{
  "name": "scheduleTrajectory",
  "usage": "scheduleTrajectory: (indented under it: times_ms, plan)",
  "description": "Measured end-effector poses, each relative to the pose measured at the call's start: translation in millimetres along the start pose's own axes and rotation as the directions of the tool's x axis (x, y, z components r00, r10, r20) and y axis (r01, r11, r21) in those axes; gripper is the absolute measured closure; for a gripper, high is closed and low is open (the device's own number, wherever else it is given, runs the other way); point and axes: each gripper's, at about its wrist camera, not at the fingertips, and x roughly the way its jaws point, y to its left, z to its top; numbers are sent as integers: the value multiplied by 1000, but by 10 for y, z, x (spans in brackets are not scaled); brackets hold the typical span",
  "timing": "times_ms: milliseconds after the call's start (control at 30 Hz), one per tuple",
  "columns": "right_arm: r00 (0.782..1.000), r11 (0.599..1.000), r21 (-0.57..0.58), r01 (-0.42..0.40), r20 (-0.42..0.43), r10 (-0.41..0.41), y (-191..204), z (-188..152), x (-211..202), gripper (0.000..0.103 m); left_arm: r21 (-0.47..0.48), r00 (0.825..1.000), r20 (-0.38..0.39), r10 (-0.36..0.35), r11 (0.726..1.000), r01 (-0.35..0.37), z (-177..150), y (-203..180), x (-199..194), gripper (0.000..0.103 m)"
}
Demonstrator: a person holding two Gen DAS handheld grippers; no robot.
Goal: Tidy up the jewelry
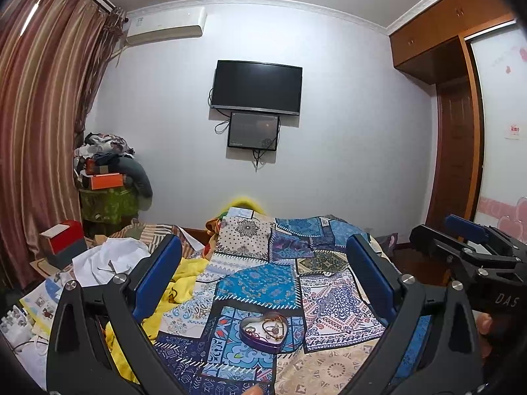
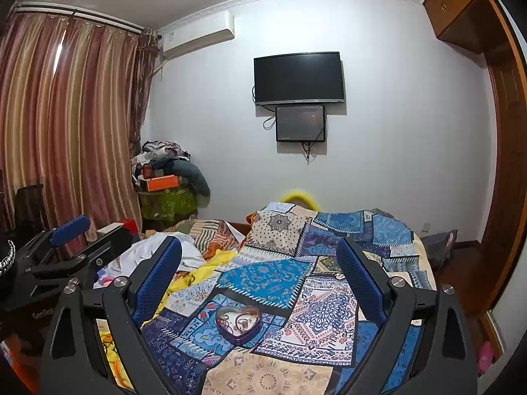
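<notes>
The left gripper hung above the bed with its blue-padded fingers spread wide and nothing between them. The right gripper hovered beside it, fingers equally wide apart and empty.

On the patchwork bedspread a heart-shaped tin lay open, toward the near edge of the bed and roughly midway across. Inside it sat jewelry: a gold chain and some rings, tangled too closely to separate. Both grippers were raised well clear of the tin.

A yellow cloth and white fabric were bunched along the bed's left edge. On the far wall hung a television with a smaller screen just beneath it.
</notes>
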Motion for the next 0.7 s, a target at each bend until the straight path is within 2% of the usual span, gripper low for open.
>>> scheduleTrajectory:
  times_ms: [700]
  plan:
    - [1000, 1000, 7, 9, -12, -9, -3, 4, 20, 9, 4, 1000, -10, -7, 1000, 7, -19, -15, 52, 3]
